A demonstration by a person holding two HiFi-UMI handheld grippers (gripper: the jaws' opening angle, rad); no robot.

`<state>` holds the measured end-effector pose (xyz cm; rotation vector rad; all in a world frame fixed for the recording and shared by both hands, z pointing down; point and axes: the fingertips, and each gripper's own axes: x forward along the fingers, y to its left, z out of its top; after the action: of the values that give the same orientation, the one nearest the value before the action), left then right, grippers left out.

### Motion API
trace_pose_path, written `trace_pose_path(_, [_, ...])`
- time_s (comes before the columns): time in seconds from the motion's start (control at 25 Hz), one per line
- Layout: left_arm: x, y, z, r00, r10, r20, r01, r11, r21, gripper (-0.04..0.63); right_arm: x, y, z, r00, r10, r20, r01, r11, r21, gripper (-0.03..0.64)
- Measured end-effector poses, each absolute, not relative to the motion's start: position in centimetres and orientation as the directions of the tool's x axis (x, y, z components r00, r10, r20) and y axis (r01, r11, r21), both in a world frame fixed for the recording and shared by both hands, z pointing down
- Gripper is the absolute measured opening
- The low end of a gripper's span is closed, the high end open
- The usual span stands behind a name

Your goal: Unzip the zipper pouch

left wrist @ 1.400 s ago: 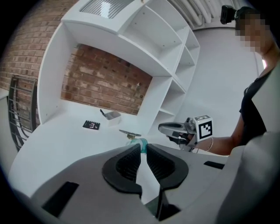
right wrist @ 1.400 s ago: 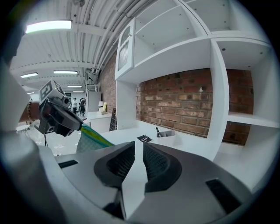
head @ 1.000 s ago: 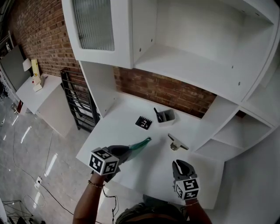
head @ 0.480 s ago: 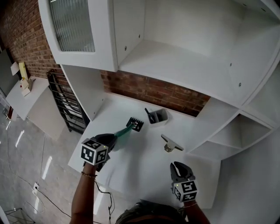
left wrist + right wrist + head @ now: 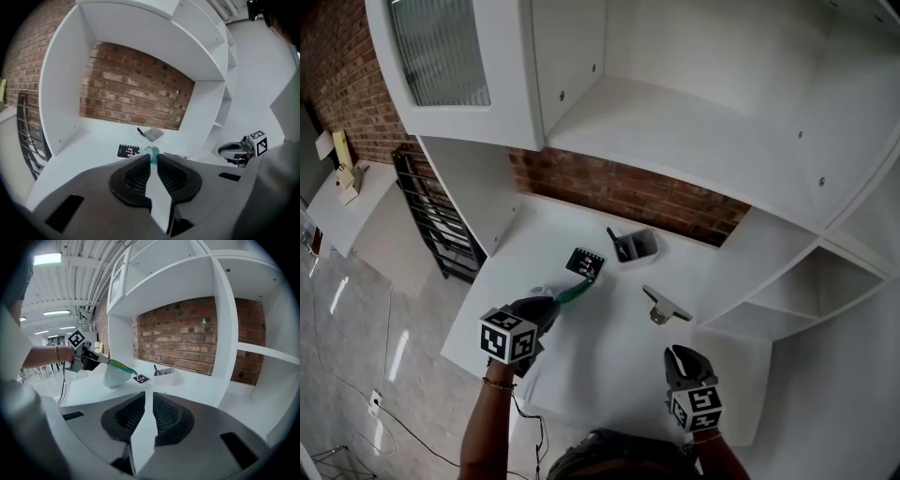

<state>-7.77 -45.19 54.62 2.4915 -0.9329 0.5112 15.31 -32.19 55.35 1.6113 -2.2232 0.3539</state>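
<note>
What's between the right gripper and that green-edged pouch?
Only bare white tabletop separates right gripper and pouch; the right gripper view shows it.

Your left gripper [image 5: 551, 302] sits at the lower left of the head view, with its bare forearm [image 5: 490, 427] extended forward. Its jaws are clamped on the top edge of the zipper pouch [image 5: 575, 293]. Your right gripper [image 5: 679, 353] sits at the lower right, pointing forward, jaws together with nothing between them.

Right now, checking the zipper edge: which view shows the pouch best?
The right gripper view: the pouch hangs side-on from the left gripper, white body and green top edge showing. The head view shows only a green strip; the left gripper view just a teal tip past its jaws.
</note>
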Motion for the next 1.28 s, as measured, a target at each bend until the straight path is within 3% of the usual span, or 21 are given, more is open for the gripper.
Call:
trace_pose_path(0.48, [-7.5, -43.1, 57.5, 0.728, -0.510, 0.458, -0.679, -0.624, 0.386, 0.041, 14.7, -32.1, 55.4, -0.292, -0.851, 0.437, -0.946, 0.324, -0.001, 0.051])
trace_pose_path(0.8, [-7.3, -40.8, 58.8, 0.709, -0.494, 0.504, -0.686, -0.651, 0.326, 0.066, 13.9, -31.9, 55.1, -0.314, -0.846, 0.431, -0.939, 0.345, -0.008, 0.051])
trace_pose_path(0.96, [-7.7, -40.0, 58.8, 0.710, -0.486, 0.509, -0.681, -0.657, 0.323, 0.131, 13.6, -32.0, 54.9, -0.327, -0.846, 0.421, -0.932, 0.363, 0.006, 0.051])
trace_pose_path(1.28, [-8.2, -39.5, 58.3, 0.690, -0.519, 0.505, -0.705, -0.640, 0.305, 0.138, 13.5, -31.5, 54.8, -0.332, -0.849, 0.412, -0.931, 0.366, 0.004, 0.051])
